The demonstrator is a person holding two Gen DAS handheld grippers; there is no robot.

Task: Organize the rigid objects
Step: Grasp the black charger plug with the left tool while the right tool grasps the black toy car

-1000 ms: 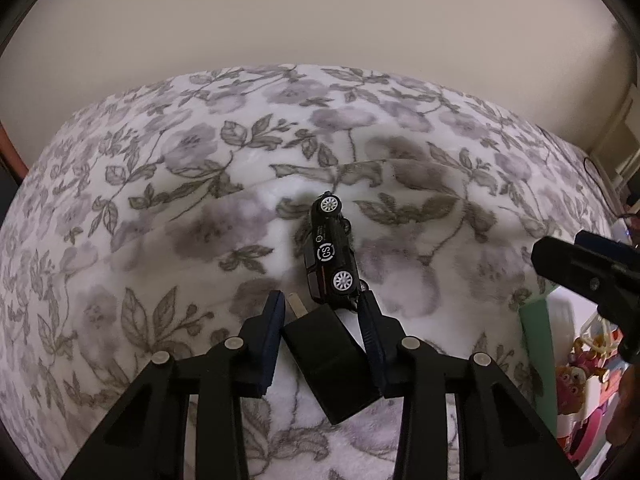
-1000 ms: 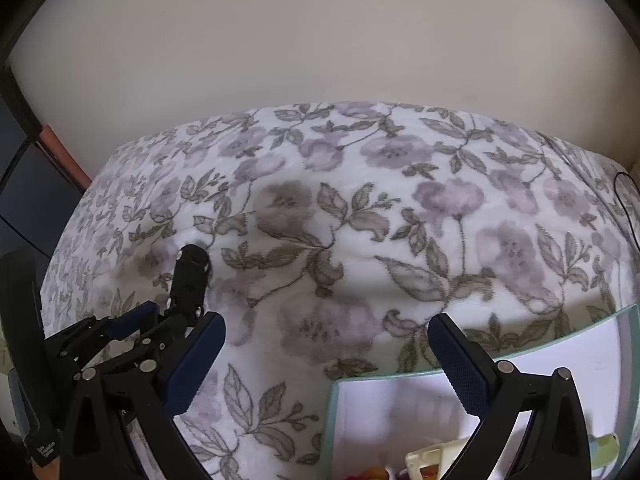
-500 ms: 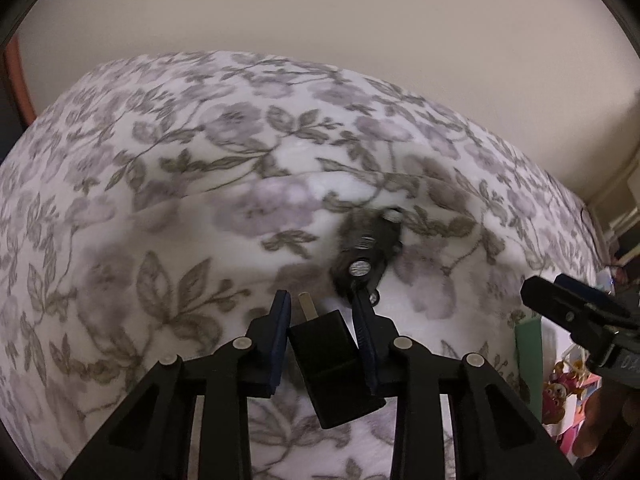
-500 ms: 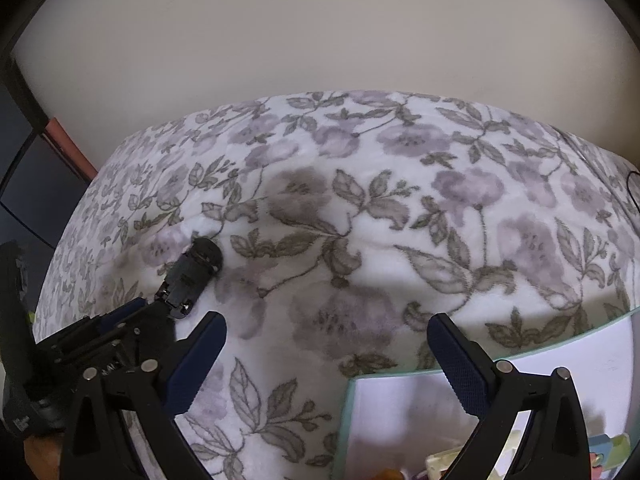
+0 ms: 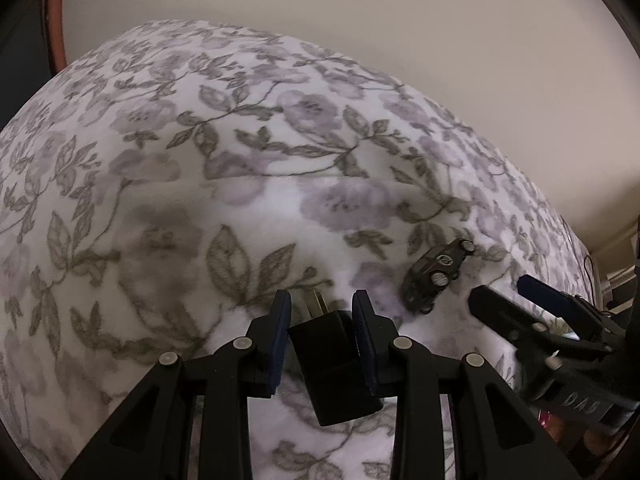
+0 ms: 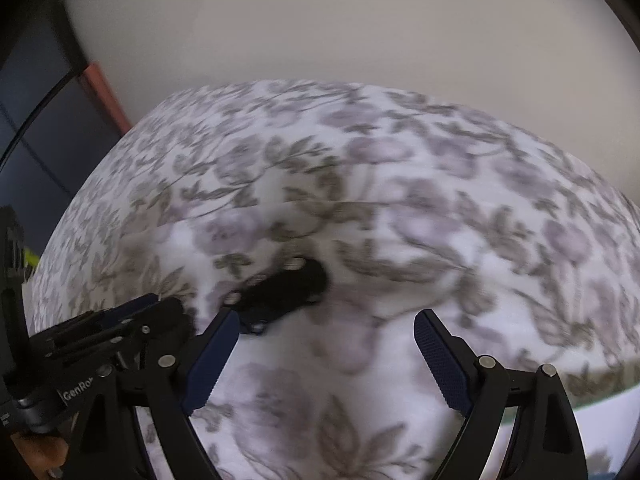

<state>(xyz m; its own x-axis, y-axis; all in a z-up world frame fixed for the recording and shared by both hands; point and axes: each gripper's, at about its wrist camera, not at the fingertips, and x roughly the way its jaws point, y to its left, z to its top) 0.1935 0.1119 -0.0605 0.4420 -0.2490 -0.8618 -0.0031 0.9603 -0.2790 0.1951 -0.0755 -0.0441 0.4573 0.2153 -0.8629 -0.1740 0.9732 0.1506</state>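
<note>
My left gripper is shut on a black plug adapter, its metal prongs pointing forward over the floral bedspread. A small black toy car lies on the cloth just to its right. My right gripper is open and empty, close above the cloth. The toy car, blurred, lies just ahead of its left finger. The right gripper also shows at the right edge of the left wrist view. The left gripper shows at the lower left of the right wrist view.
A pale wall rises behind the bed. The rim of a light green box shows at the lower right of the right wrist view. A dark cabinet and orange edge stand at the left.
The left gripper has swung left with the adapter, so the car now sits to its right. The right gripper has moved left toward the car; the green box has slid mostly out of view.
</note>
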